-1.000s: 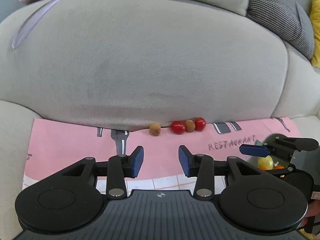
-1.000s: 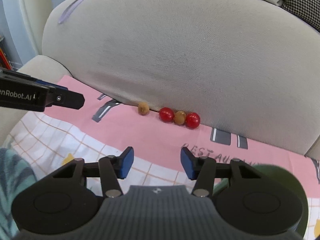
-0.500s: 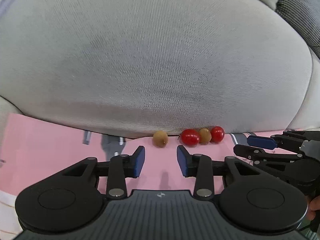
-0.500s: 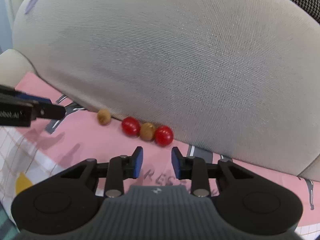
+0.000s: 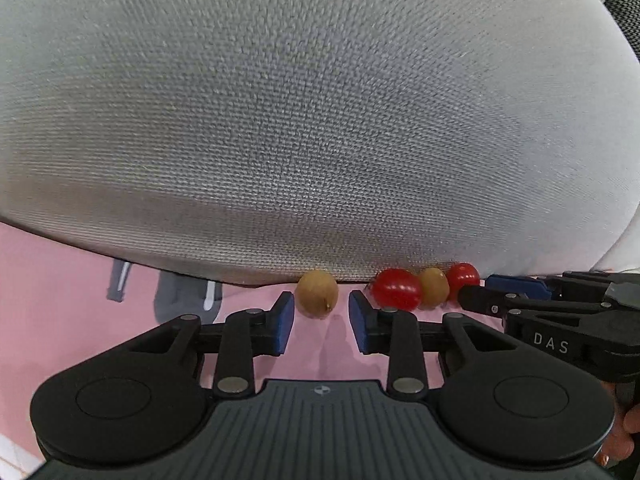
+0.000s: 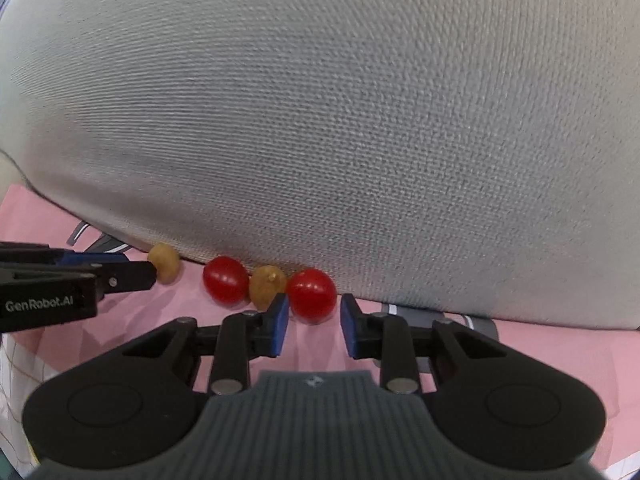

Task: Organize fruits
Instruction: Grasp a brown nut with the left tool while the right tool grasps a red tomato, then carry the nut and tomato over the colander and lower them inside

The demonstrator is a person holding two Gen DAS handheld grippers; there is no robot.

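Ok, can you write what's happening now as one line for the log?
left hand-held gripper: open, at lone brown fruit | right hand-held gripper: open, at rightmost red tomato | nothing held | fruits against cushion

Left tool (image 5: 320,322): matte black body, ribbed grey-black centre plate with small round logo, two round black discs, silver rivets on linkage arms, blue pads (image 5: 283,322) on the fingers. Right tool (image 6: 312,326): same build, blue pads (image 6: 278,324). Side casings read "DAS" and "GenRobot.AI" in white. Bare skin at the left view's lower right edge, probably fingers.
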